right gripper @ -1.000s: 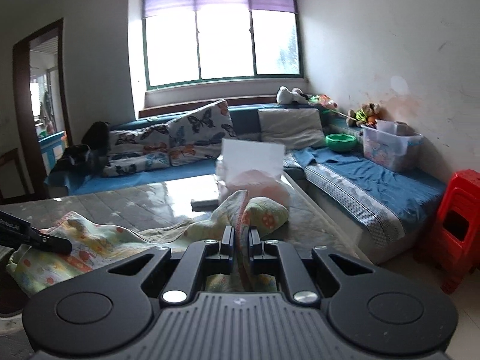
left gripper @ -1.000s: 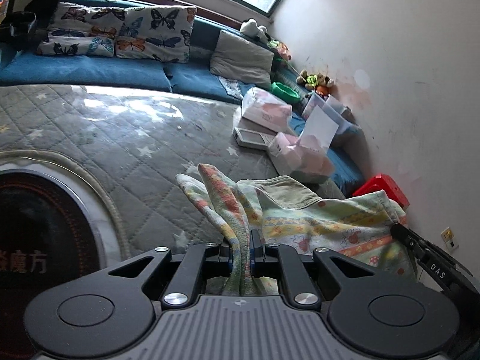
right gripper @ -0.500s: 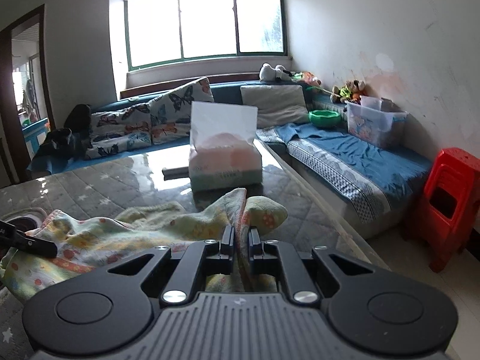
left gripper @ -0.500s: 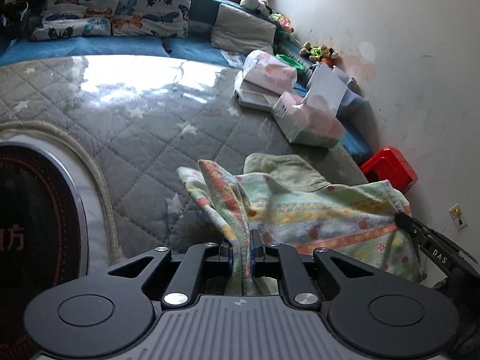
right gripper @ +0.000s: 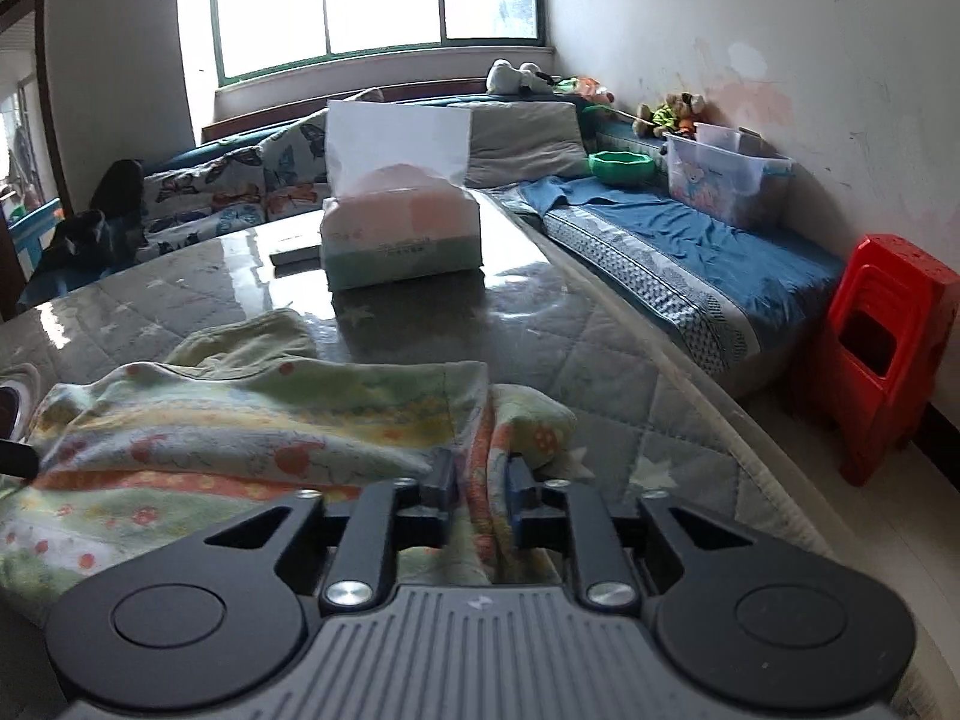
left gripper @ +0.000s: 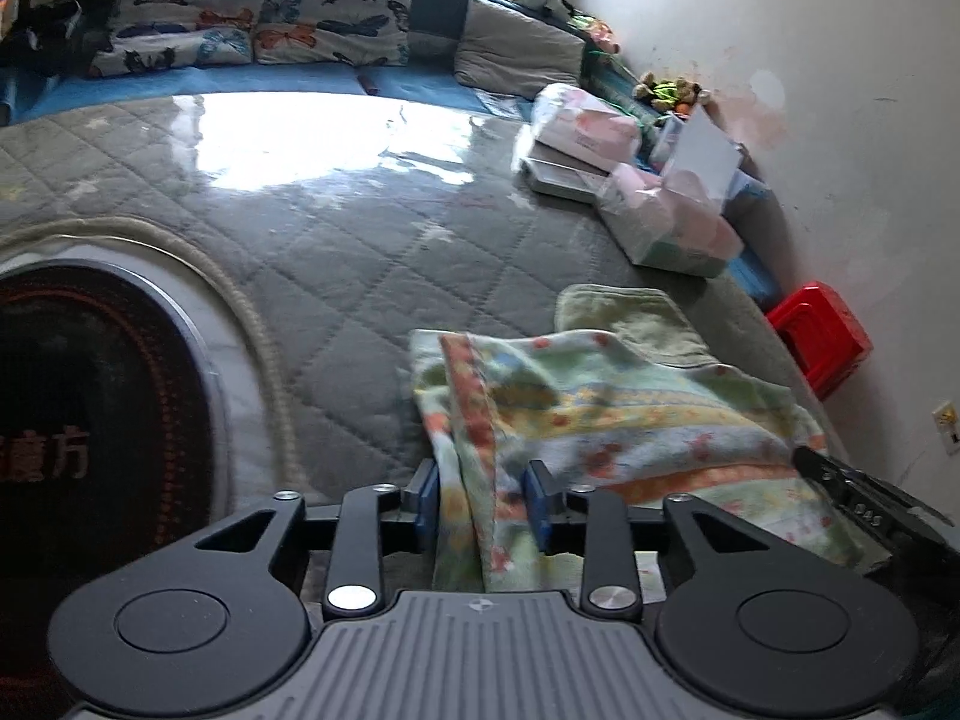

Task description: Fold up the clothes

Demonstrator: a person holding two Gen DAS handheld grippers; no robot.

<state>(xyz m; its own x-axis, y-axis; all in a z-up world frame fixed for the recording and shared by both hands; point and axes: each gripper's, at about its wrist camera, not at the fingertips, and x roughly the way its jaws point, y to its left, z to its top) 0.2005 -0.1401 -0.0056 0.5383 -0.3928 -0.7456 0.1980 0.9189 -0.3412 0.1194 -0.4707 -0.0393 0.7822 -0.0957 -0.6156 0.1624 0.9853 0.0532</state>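
A pastel printed cloth [left gripper: 630, 408] lies spread on the grey quilted table cover [left gripper: 330, 252], with a plain green flap at its far edge. My left gripper [left gripper: 482, 501] is low over the cloth's near left corner. Its jaws are opening, and a raised fold hangs loosely between the blue pads. In the right wrist view the same cloth [right gripper: 240, 420] stretches to the left. My right gripper [right gripper: 480, 486] is at the cloth's right corner, jaws also opening, with a bunched fold between the pads. Each gripper's black tip shows at the edge of the other's view.
A tissue box [right gripper: 399, 234] stands on the table beyond the cloth, with another pack [left gripper: 585, 126] behind it. A round dark cooktop [left gripper: 90, 420] is set into the table at the left. A red stool [right gripper: 882, 348] and a blue sofa [right gripper: 690, 252] flank the table's right edge.
Both grippers sank toward the table and the cloth settled flatter on it. Both pairs of pads, shut on cloth folds before, now stand apart.
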